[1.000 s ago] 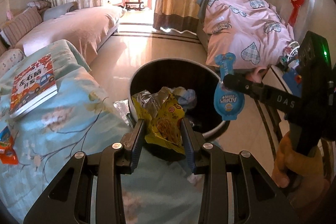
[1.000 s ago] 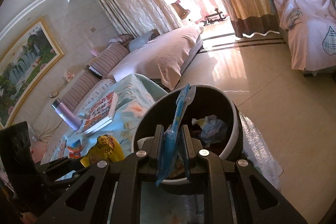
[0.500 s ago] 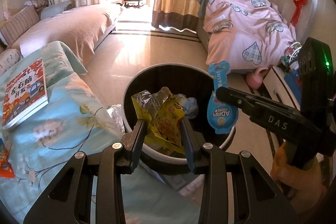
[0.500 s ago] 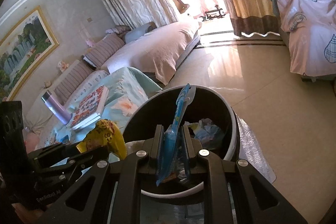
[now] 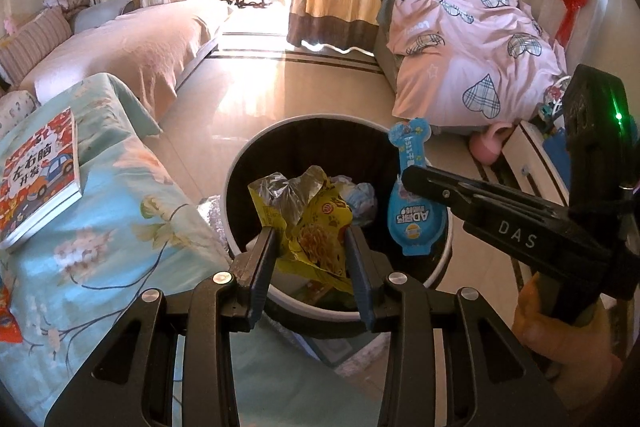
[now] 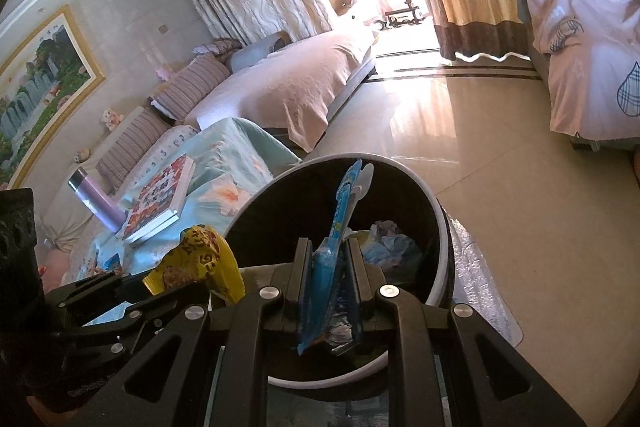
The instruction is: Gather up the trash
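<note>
Hanging over the round bin (image 5: 240, 183), the left gripper (image 5: 310, 239) is pinching a yellow snack bag (image 5: 316, 227) and the right gripper (image 6: 330, 259) a blue wrapper (image 6: 340, 203); crumpled pale trash (image 6: 386, 239), perhaps tissue, is lying inside.

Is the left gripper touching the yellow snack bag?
Touching. The left wrist view shows the left gripper with both fingers pressed against the sides of the yellow snack bag, above the trash bin.

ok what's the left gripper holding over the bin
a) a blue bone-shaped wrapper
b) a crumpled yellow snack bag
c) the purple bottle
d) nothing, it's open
b: the left gripper has its jaws shut on the crumpled yellow snack bag above the bin; the blue wrapper is in the right gripper.
</note>
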`<state>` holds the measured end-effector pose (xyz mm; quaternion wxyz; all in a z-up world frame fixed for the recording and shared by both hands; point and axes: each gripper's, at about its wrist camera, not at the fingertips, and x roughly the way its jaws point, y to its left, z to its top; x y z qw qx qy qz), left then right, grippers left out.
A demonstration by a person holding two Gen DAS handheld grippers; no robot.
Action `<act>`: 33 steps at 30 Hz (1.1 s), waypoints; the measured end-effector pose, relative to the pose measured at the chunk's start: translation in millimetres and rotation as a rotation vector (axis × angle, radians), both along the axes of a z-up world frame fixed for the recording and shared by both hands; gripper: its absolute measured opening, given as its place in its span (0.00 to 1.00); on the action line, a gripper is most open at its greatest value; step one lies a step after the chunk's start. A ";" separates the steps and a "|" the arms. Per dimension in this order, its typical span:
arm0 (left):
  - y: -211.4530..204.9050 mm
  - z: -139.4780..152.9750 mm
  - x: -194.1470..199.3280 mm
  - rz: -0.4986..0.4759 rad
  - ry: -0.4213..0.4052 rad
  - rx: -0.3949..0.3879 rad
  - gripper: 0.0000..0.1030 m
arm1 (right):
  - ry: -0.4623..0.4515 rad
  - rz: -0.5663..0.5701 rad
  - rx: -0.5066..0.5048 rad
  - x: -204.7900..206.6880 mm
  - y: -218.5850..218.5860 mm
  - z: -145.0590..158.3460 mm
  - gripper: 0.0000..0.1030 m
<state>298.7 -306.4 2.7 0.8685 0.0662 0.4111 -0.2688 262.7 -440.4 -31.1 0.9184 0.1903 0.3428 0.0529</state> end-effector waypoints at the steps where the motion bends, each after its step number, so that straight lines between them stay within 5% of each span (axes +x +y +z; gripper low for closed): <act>1: -0.4 0.1 1.1 0.005 0.003 0.005 0.36 | 0.002 -0.002 0.002 0.7 -0.9 -0.2 0.20; 6: 2.1 3.3 -1.5 0.003 -0.005 0.004 0.52 | 0.007 -0.007 0.042 0.0 -5.9 -2.0 0.42; 10: 13.1 5.5 -12.1 0.011 -0.015 -0.001 0.53 | -0.011 -0.019 0.064 -8.9 -7.9 2.5 0.47; 18: 67.5 0.3 -49.0 0.082 0.014 -0.066 0.58 | -0.079 -0.020 0.101 -48.0 8.5 18.5 0.80; 33: 177.7 -12.5 -143.7 0.262 -0.042 -0.115 0.62 | -0.217 0.053 0.017 -152.4 116.5 22.6 0.97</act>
